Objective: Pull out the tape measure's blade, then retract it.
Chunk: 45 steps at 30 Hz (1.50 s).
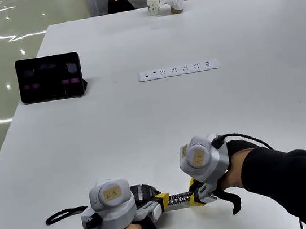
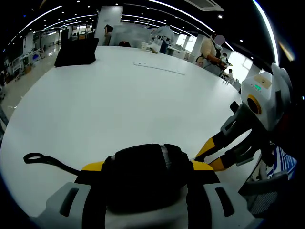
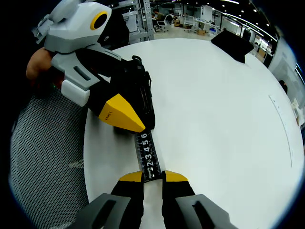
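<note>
tape measure [image 1: 144,197]: its black case sits at the near edge of the tabletop [image 1: 142,121], right in front of you and clamped in your left tool.
blade [image 3: 147,153]: a short length is out of the case. It runs low over the tabletop and bridges the small gap between your two tools. The numbers 2 to 6 can be read in the right gripper view.
left gripper [image 2: 147,167]: your fingers [image 2: 93,166] are closed against opposite sides of the case, with a yellow tip showing at each side of it.
right gripper [image 3: 153,177]: your fingers [image 3: 131,177] are drawn almost together and pinch the free end of the blade between their yellow tips.
strap [image 1: 64,214]: a black loop trails from the case and lies flat on the tabletop off to your left.
power strip [image 1: 178,69]: white, lying mid-tabletop, well beyond both tools.
tablet [image 1: 49,76]: dark screen, propped near the left edge, level with the power strip.
paper cup [image 1: 153,4]: stands at the far edge.
</note>
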Motion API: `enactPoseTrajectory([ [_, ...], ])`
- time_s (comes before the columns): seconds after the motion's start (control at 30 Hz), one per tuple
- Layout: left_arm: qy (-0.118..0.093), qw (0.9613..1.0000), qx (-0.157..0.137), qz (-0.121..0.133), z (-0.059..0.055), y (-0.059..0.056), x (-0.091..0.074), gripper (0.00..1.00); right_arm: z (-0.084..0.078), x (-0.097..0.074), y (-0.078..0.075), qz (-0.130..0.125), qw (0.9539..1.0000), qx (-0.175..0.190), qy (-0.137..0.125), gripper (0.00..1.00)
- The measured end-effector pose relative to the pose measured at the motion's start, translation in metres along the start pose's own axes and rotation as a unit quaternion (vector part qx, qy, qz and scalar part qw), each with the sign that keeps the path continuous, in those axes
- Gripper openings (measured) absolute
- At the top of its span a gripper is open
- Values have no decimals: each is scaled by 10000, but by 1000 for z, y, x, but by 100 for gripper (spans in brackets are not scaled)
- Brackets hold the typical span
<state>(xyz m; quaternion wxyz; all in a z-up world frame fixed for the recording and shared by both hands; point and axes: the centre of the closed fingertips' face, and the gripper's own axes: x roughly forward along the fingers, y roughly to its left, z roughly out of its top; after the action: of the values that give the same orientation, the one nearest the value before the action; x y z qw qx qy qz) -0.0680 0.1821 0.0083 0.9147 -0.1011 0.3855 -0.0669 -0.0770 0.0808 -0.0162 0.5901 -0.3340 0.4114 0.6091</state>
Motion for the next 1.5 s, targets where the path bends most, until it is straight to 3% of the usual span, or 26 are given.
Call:
enactPoseTrajectory([
  [0.43, 6, 10000, 6, -17, 0, 0, 0, 62, 1, 0, 0, 41, 10000, -27, -59, 10],
  [0.6, 44, 9998, 182, 36, -1, -2, 2, 62, 5, 2, 1, 8, 9999, -38, -140, 11],
  [1.5, 8, 10000, 52, -6, 0, 0, 0, 62, 21, 11, 4, 11, 9998, -31, -188, 11],
])
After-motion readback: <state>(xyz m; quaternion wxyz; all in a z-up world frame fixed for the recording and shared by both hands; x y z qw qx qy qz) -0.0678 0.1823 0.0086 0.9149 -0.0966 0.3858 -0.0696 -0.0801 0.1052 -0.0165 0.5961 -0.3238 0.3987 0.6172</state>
